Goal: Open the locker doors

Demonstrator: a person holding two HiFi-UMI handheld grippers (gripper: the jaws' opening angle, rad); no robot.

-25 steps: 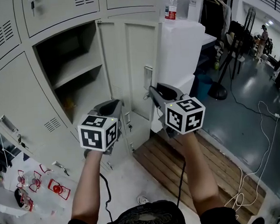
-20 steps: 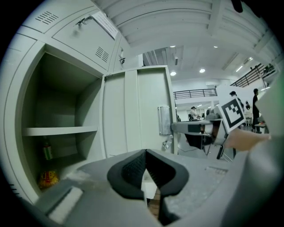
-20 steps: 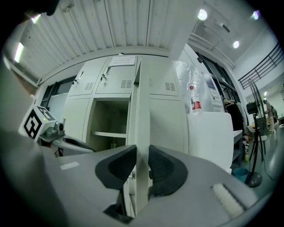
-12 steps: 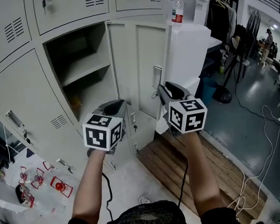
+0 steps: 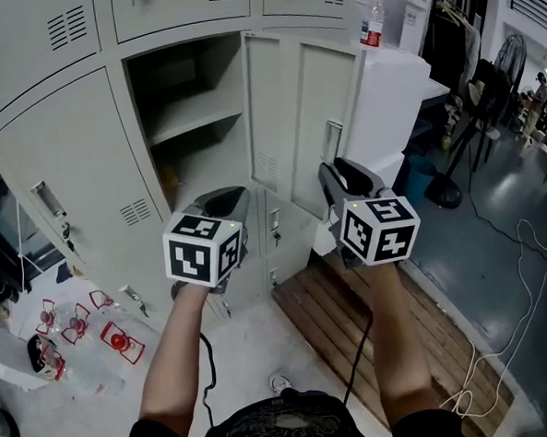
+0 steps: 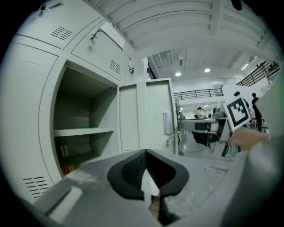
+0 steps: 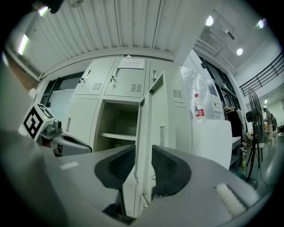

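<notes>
The grey locker's compartment (image 5: 194, 125) stands open, a shelf across it, and its door (image 5: 322, 99) is swung out to the right. My left gripper (image 5: 226, 199) is held in front of the opening, clear of it; its pads meet at the tips (image 6: 145, 153), so it is shut and empty. My right gripper (image 5: 337, 172) hovers short of the open door. Its jaws stand a narrow gap apart (image 7: 143, 153), with the door's edge (image 7: 141, 119) seen beyond the gap and untouched. A shut locker door (image 5: 68, 179) is on the left.
A water bottle (image 5: 370, 20) stands on a white cabinet (image 5: 391, 95) to the right of the door. A wooden pallet (image 5: 354, 328) lies on the floor below it. Plastic bags with red prints (image 5: 77, 331) lie at the left, and a white cable (image 5: 499, 273) at the right.
Both grippers have drifted a little to the right in the head view, and the lockers now sit further right in it. The open door has not swung.
</notes>
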